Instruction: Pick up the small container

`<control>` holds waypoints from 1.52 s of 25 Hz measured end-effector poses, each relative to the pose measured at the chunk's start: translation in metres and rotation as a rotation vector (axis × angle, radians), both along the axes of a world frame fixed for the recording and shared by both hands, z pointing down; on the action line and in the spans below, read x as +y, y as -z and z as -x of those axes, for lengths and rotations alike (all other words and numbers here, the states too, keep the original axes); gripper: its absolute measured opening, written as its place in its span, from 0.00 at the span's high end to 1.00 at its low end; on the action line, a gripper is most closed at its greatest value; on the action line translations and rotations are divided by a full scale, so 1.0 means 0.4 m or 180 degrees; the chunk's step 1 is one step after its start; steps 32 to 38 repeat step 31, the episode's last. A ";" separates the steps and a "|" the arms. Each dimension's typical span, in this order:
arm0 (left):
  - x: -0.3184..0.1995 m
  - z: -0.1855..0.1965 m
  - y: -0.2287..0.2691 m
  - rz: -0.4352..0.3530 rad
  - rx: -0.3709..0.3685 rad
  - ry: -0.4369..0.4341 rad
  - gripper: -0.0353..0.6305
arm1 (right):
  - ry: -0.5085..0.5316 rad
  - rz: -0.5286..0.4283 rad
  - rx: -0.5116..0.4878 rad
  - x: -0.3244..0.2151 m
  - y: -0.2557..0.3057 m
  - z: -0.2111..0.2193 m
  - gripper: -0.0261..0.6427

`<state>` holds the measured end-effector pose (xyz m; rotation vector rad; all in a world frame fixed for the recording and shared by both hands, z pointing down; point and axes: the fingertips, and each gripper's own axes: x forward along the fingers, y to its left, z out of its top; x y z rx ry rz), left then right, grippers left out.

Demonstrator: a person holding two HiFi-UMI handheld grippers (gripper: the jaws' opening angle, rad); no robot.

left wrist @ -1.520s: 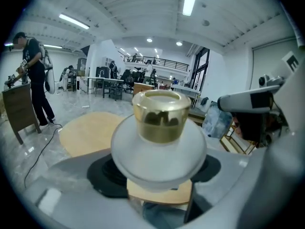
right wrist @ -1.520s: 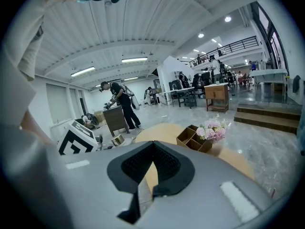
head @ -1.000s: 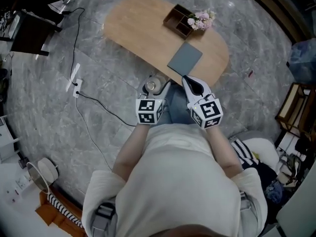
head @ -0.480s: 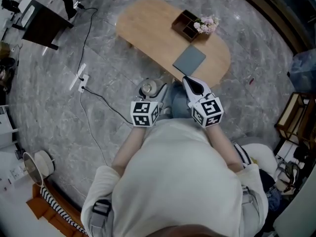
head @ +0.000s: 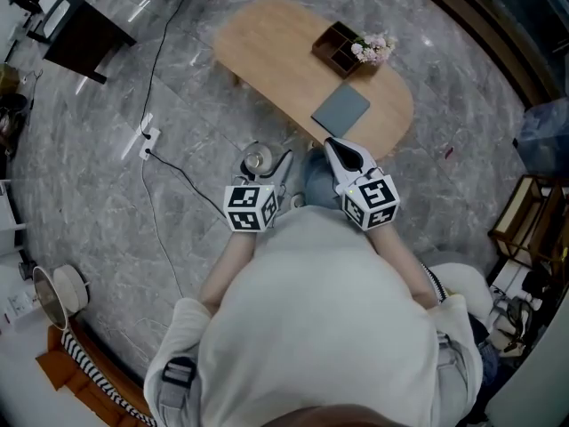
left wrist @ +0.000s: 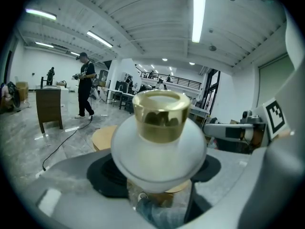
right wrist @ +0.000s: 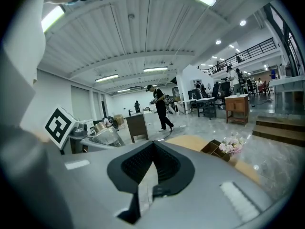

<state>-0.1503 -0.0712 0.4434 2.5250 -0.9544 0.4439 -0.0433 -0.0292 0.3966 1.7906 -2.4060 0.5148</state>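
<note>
Room: large open hall, white ribbed ceiling (left wrist: 143, 18), polished grey veined marble floor (head: 107, 212).
Bench: low oval bench (head: 267, 52) of pale wood with a smooth top. Dark wooden compartment tray (head: 334, 44) and pink flowers (head: 374, 48) at the far end, flat grey square mat (head: 340, 109) near the close edge.
Small container: small container (left wrist: 159, 147) off the bench, held out over the floor just beside the bench's near edge.
Shape and material: squat rounded body, frosted white glass by the look, topped by a short shiny gold collar (left wrist: 161, 114) round an open mouth. Contents not visible.
Left gripper: left gripper (head: 267, 165) with jaws clamped on the container's round body, dark ribbed pads (left wrist: 107, 175) on either side.
Right gripper: right gripper (head: 338, 149) with jaws together, nothing between them.
Handling: probably light, but rigid and breakable. Frosted curve likely slippery, apt to squirt out under a hard squeeze.
Where to hold: best across the widest part of the body, below the collar, kept upright. Firm, not crushing.
</note>
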 end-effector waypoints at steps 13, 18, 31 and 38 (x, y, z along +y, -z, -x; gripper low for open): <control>-0.018 0.008 0.008 -0.0039 0.0054 0.0033 0.43 | -0.0075 -0.0017 0.0187 -0.006 0.010 -0.007 0.97; -0.024 -0.003 0.019 -0.0056 0.0073 0.0009 0.43 | -0.0102 -0.0015 0.0191 -0.009 0.013 -0.016 0.97; -0.031 -0.017 0.027 -0.0082 0.0095 -0.0019 0.43 | -0.0137 -0.0019 0.0201 -0.014 0.009 -0.029 0.97; -0.031 -0.017 0.027 -0.0082 0.0095 -0.0019 0.43 | -0.0137 -0.0019 0.0201 -0.014 0.009 -0.029 0.97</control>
